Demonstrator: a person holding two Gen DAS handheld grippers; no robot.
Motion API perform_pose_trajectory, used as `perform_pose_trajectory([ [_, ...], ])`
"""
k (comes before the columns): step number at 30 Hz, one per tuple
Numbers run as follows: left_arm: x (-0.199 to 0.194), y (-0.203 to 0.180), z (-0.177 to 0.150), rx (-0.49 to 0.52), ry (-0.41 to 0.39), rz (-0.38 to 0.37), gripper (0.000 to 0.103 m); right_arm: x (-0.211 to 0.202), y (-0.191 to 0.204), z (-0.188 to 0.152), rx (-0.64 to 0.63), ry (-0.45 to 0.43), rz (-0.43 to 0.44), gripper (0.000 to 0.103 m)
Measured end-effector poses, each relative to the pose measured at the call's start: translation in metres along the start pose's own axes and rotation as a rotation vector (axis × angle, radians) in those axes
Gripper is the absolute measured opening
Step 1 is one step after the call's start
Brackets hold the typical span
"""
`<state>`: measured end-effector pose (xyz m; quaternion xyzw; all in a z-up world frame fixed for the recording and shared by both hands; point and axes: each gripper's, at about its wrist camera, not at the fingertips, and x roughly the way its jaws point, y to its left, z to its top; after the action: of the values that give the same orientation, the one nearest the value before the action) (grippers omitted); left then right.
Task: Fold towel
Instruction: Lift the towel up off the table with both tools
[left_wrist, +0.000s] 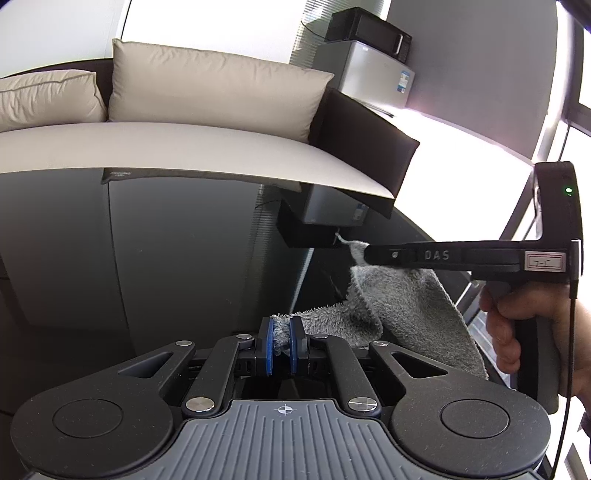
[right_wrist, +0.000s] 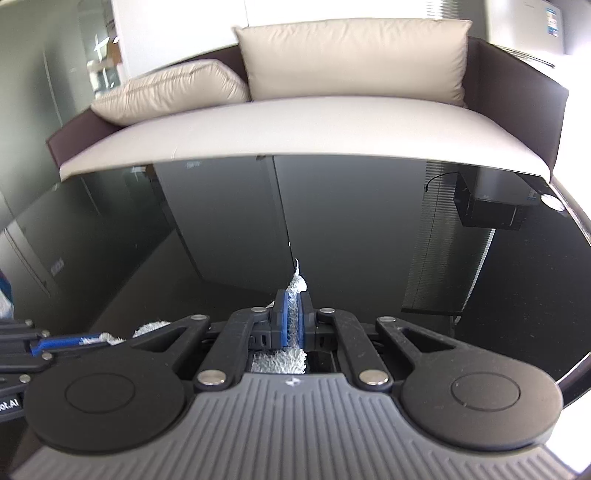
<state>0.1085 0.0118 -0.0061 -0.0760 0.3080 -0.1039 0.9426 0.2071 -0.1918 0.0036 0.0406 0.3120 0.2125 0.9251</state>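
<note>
Left gripper (left_wrist: 281, 341) & right gripper (right_wrist: 293, 319) each clenched on a towel (left_wrist: 406, 306) corner, lower frame; lifted off table (left_wrist: 147, 258), fold not laid yet.

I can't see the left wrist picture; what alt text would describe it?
A left hand-held gripper pinches one edge of a grey towel between blue pads, while the right hand-held gripper, held by a person's hand, clamps another corner higher up. Below lies a glossy black table, with a beige sofa behind.
</note>
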Motion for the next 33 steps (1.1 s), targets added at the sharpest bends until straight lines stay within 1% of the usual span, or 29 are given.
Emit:
perform_pose_trajectory([
  [5,-0.006,0.007,0.004,-0.022,-0.033,0.024,0.008,-0.031,-0.016,0.006,0.051,-0.111,-0.03,0.004],
  [11,-0.016,0.01,0.012,-0.04,-0.089,0.045,0.008,-0.055,-0.032,0.007,0.109,-0.191,-0.033,0.004],
  [17,-0.026,0.005,0.02,-0.042,-0.142,0.057,0.008,-0.086,-0.043,0.007,0.154,-0.285,-0.032,0.004],
  [22,-0.036,-0.002,0.025,-0.043,-0.187,0.078,0.008,-0.103,-0.043,0.006,0.175,-0.324,-0.031,0.004],
  [27,-0.053,-0.011,0.032,-0.032,-0.249,0.092,0.008,-0.123,-0.038,0.004,0.169,-0.376,-0.03,0.004],
  [33,-0.07,-0.021,0.04,-0.03,-0.291,0.101,0.008,-0.147,-0.032,0.005,0.165,-0.421,-0.015,0.004],
])
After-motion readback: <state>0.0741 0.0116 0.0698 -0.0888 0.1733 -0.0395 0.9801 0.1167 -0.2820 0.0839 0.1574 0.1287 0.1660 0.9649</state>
